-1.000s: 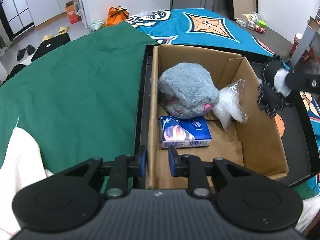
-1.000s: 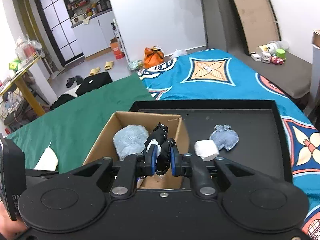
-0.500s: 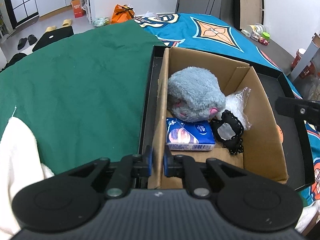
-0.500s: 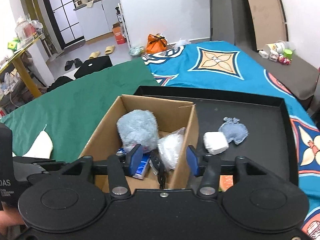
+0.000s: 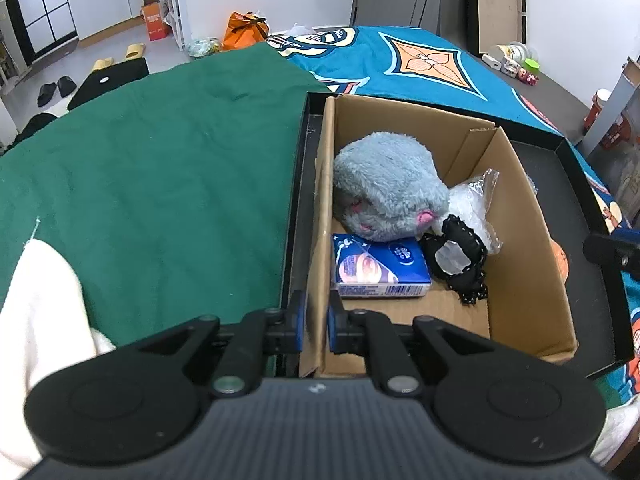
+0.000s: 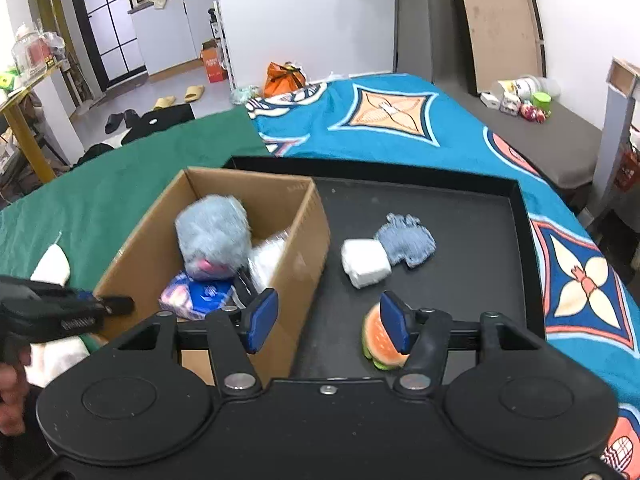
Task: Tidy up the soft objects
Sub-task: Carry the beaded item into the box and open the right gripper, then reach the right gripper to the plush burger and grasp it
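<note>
A cardboard box (image 5: 528,240) (image 6: 304,240) stands at the left of a black tray (image 6: 472,216). In it lie a grey plush (image 5: 390,194) (image 6: 214,234), a blue tissue pack (image 5: 378,270) (image 6: 200,294), a clear plastic bag (image 5: 474,200) and a black-and-white soft toy (image 5: 456,256). My left gripper (image 5: 314,322) is shut on the box's near left wall. My right gripper (image 6: 326,322) is open and empty, above the tray beside the box's right wall. On the tray lie a white soft block (image 6: 366,262), a blue knitted piece (image 6: 408,240) and a burger toy (image 6: 380,342).
The tray rests on a bed with a green cloth (image 5: 160,168) on the left and a blue patterned cover (image 6: 384,120) at the right and back. A white cloth (image 5: 36,312) lies near my left gripper. The tray has a raised rim.
My right gripper opened and dropped the black-and-white toy into the box, then pulled back to the right over the tray. My left gripper closed tighter on the box wall.
</note>
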`<state>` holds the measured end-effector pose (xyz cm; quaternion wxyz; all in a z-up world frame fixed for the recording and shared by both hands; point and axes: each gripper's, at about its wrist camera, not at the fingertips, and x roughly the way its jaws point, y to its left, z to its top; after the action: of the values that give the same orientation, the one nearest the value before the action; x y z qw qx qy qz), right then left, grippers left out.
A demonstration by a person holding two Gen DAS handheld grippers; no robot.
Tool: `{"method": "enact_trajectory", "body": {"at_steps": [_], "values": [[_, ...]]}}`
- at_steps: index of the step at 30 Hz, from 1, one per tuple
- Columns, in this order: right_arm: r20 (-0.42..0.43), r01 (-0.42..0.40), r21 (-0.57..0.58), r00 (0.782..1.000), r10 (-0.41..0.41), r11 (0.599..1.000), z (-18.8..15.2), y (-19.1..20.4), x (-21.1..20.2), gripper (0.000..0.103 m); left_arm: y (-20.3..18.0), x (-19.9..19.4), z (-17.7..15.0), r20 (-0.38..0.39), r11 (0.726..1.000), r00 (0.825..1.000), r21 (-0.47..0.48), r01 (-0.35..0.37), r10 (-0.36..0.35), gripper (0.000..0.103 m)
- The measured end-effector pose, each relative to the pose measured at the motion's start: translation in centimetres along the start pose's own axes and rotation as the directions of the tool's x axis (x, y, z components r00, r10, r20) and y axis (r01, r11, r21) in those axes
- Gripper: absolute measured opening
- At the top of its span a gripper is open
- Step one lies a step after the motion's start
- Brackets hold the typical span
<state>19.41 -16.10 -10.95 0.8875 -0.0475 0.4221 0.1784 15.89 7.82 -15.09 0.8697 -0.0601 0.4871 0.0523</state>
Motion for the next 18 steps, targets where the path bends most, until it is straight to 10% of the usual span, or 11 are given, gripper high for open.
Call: {"method": "enact_trajectory", "body": {"at_steps": [7,18], "values": [[-0.030,-0.001,0.009,1.000,0.002,1.000,-1.6,-1.7,1.2,0.057,-0.7,-0.3,0.1,-0.006,0.998,0.999,0.037,-0.042,0.042,0.017],[-0.067,-0.011,0.022,0.998,0.012,1.000,-3.5,-3.5,3.6,0.061,-1.8,-0.5,0.8,-0.025,0.994,0.997,0.083,-0.074,0.076,0.062]]}}
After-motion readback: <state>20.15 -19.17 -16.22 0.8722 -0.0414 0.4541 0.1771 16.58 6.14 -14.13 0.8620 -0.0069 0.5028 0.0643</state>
